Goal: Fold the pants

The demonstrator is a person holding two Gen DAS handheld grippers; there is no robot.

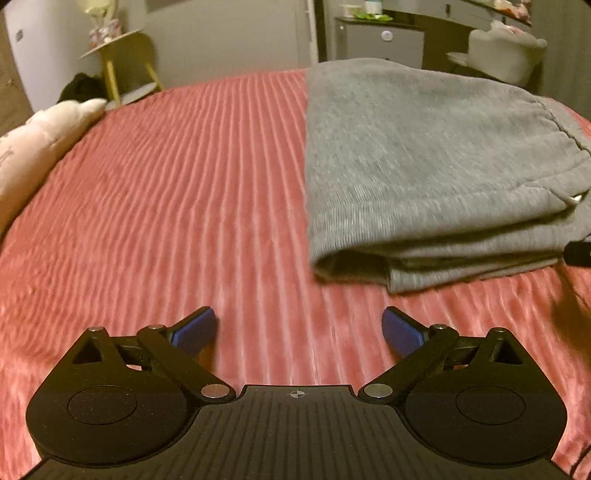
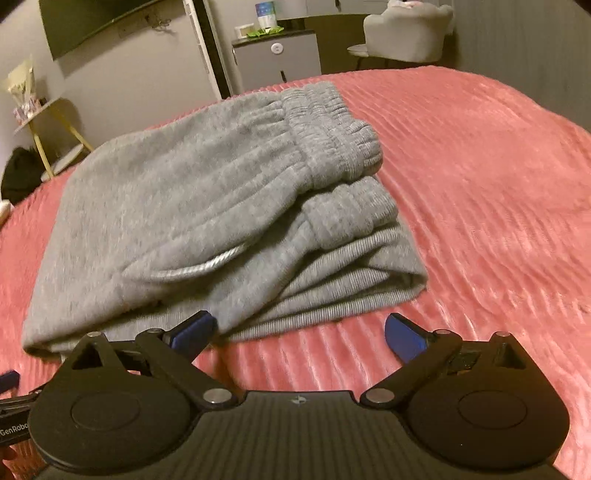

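Note:
Grey sweatpants [image 1: 417, 166] lie folded in a thick stack on the pink ribbed bedspread [image 1: 184, 184]. In the right wrist view the pants [image 2: 184, 206] show their elastic waistband [image 2: 332, 133] and a cuff on top at the right. My left gripper [image 1: 299, 328] is open and empty, hovering over bare bedspread to the left of and short of the pants. My right gripper [image 2: 299, 332] is open and empty, just short of the stack's near edge, its left fingertip [image 2: 195, 328] close to the fabric. The left gripper's tip [image 2: 7, 380] shows at the far left of the right wrist view.
A cream pillow [image 1: 40, 147] lies at the bed's left edge. Beyond the bed stand a yellow-legged side table [image 1: 118, 55], a grey cabinet [image 2: 277, 59] and a pale armchair [image 2: 410, 33]. A dark bag [image 2: 18, 177] sits on the floor.

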